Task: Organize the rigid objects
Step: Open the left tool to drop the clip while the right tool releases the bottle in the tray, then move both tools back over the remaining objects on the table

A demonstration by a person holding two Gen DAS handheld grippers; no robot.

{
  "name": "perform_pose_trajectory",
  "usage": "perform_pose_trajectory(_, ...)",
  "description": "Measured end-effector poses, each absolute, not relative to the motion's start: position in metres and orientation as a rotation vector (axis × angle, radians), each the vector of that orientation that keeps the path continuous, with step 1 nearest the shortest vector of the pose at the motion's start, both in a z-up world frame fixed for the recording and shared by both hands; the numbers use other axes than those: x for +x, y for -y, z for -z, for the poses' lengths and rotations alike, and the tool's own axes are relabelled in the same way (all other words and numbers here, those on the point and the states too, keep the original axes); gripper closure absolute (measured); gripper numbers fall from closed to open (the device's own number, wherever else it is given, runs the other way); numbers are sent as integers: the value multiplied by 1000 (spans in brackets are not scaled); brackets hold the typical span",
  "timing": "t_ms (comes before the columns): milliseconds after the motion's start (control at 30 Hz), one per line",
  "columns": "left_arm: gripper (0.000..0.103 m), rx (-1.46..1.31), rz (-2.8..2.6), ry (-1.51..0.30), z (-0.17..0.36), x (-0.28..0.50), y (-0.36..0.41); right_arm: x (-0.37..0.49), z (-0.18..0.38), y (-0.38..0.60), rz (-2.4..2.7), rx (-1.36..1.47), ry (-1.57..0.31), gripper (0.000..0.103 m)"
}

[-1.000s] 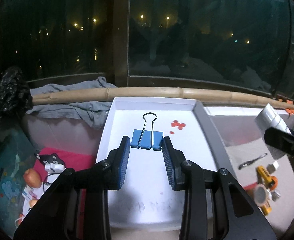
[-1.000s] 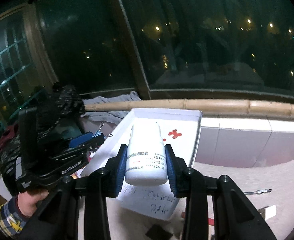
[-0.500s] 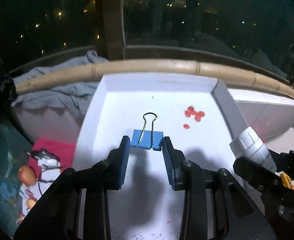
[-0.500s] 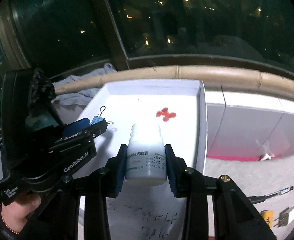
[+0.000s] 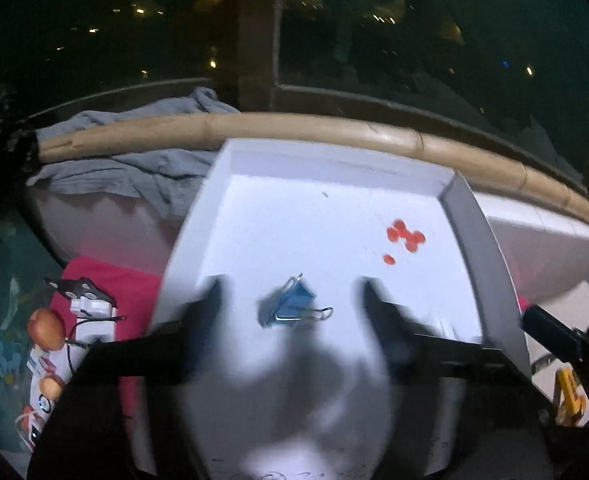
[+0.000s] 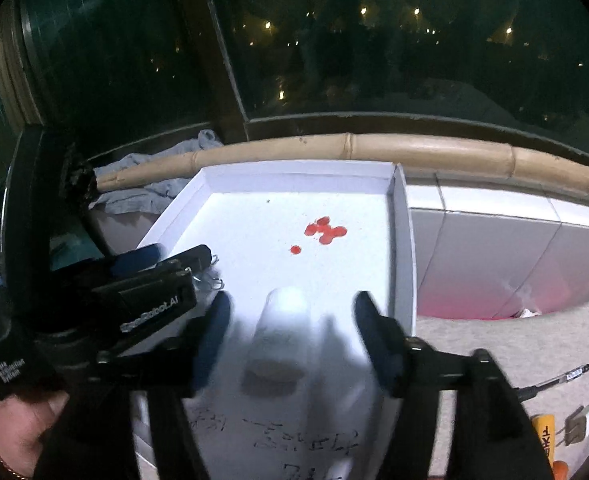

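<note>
We are holding both grippers over the white tray (image 5: pixel 190 240), jaws just sprung apart. Between the left gripper (image 5: pixel 290 304) lies the blue binder clip (image 5: pixel 290 306), loose on the tray floor; between the right gripper (image 6: pixel 288 320) the white bottle (image 6: pixel 278 332), blurred, unpinched. Farther along the tray sit red spots (image 6: pixel 324 230).

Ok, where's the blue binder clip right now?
In the left wrist view the blue binder clip lies on the white tray floor, loose between the open left tongs, with the red spots up to its right.
</note>
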State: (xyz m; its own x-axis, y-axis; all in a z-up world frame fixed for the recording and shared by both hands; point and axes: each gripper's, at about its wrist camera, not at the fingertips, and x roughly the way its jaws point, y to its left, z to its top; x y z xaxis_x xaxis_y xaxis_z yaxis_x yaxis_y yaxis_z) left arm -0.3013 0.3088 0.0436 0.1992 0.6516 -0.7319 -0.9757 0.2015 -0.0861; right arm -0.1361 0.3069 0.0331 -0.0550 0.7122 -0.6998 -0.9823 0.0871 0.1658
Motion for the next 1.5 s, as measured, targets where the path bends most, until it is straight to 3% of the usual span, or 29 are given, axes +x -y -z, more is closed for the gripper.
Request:
perform_pose_trajectory(100,17,-606,-1299,-599,-52,-309,-303,-134,-36,-302,-1449,-448,-743,10)
perform_pose_trajectory(133,17,-602,-1310,-589,-55,-311,-301,-134,-37,-301,-1448,-447,-740,1)
perform_pose_trajectory(167,17,-597,-1320,-577,-58,-313,-298,-135,-38,-298,-1446,-446,-729,0)
perform_pose_trajectory(600,17,-566,-1355,-493,-83,-324,-260,-154,-55,-271,-1487,-462,-595,0)
perform_pose_trajectory(967,17,-589,-1208,-270,-108,-341,-186,-136,-73,-228,-1495,-385,-562,0)
perform_pose_trajectory(1200,17,-479,-1144,-332,-117,-315,-152,-107,-84,-195,-1481,-345,-520,0)
perform_pose_trajectory(1500,17,-485,-968,-454,-87,-278,-121,-25,-87,-135,-1439,-211,-589,0)
